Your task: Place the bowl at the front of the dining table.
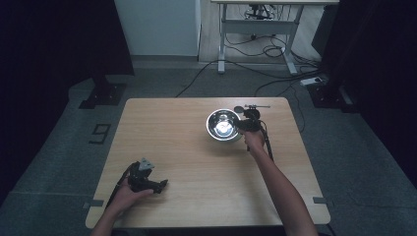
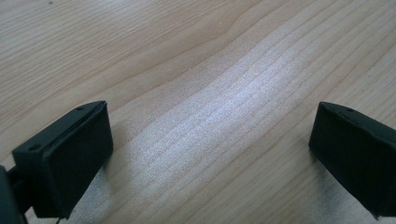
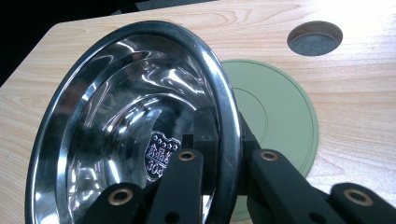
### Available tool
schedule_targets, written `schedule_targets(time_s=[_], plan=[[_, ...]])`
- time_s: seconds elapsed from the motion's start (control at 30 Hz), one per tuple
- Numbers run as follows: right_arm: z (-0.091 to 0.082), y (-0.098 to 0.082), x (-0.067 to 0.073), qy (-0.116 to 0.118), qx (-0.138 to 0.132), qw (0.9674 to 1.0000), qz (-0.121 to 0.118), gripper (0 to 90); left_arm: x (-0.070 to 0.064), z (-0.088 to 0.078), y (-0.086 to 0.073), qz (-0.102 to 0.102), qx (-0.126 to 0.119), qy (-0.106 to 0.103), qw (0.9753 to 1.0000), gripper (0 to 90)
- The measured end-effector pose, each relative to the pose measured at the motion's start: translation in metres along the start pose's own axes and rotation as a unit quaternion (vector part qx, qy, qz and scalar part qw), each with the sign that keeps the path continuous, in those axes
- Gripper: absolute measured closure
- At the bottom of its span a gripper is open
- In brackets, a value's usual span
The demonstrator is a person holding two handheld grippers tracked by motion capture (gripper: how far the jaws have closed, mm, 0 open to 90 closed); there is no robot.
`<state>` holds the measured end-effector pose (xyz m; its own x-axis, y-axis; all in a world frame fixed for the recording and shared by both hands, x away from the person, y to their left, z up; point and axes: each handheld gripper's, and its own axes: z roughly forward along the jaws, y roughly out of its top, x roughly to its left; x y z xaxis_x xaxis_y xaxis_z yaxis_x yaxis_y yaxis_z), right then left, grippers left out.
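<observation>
The wooden bench (image 1: 196, 172) carries a steel bowl (image 1: 223, 125) toward two o'clock, tilted over a green mat (image 3: 280, 112). The right gripper (image 3: 219, 140) is clamped on its rim at three o'clock, so the grasp looks done and any placement remains. The left gripper (image 2: 210, 154) rests at seven o'clock, jaws wide apart, empty.

- A stamped shield-shaped mark (image 3: 159, 157) sat on the inner bottom of the steel bowl (image 3: 93, 107), just left of the right gripper (image 3: 224, 154) whose jaws clamped the bowl's rim; the digits "30" could be made out at its foot, and the small lettering above them was too fine to read.
- No other writing was legible.
</observation>
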<state>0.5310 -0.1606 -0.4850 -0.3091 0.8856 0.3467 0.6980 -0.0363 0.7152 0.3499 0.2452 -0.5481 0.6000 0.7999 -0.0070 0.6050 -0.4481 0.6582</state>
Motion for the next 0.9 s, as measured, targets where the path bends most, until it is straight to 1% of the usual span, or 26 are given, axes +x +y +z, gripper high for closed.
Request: schedule_targets(time_s=[0.17, 0.3, 0.5, 0.57, 0.6, 0.63, 0.7, 0.9], plan=[[0.006, -0.001, -0.002, -0.004, 0.007, 1.0, 0.004, 86.2, 0.0, 0.0, 0.0, 0.0, 0.0, 0.0, 1.0, 0.0], [0.009, -0.001, -0.004, -0.006, 0.006, 0.9999, 0.008, 86.2, 0.0, 0.0, 0.0, 0.0, 0.0, 0.0, 1.0, 0.0], [0.015, -0.002, -0.013, -0.015, 0.007, 0.9997, 0.018, 86.3, 0.0, 0.0, 0.0, 0.0, 0.0, 0.0, 1.0, 0.0], [0.019, -0.002, -0.017, -0.021, 0.005, 0.9995, 0.022, 86.2, 0.0, 0.0, 0.0, 0.0, 0.0, 0.0, 1.0, 0.0], [0.019, -0.002, -0.017, -0.021, 0.005, 0.9995, 0.022, 86.2, 0.0, 0.0, 0.0, 0.0, 0.0, 0.0, 1.0, 0.0], [0.022, -0.003, -0.019, -0.024, 0.007, 0.9993, 0.027, 86.2, 0.0, 0.0, 0.0, 0.0, 0.0, 0.0, 1.0, 0.0], [0.024, -0.002, -0.02, -0.027, 0.012, 0.9992, 0.026, 86.1, 0.0, 0.0, 0.0, 0.0, 0.0, 0.0, 1.0, 0.0], [0.029, 0.004, -0.017, -0.026, 0.009, 0.9993, 0.024, 86.1, 0.0, 0.0, 0.0, 0.0, 0.0, 0.0, 1.0, 0.0]])
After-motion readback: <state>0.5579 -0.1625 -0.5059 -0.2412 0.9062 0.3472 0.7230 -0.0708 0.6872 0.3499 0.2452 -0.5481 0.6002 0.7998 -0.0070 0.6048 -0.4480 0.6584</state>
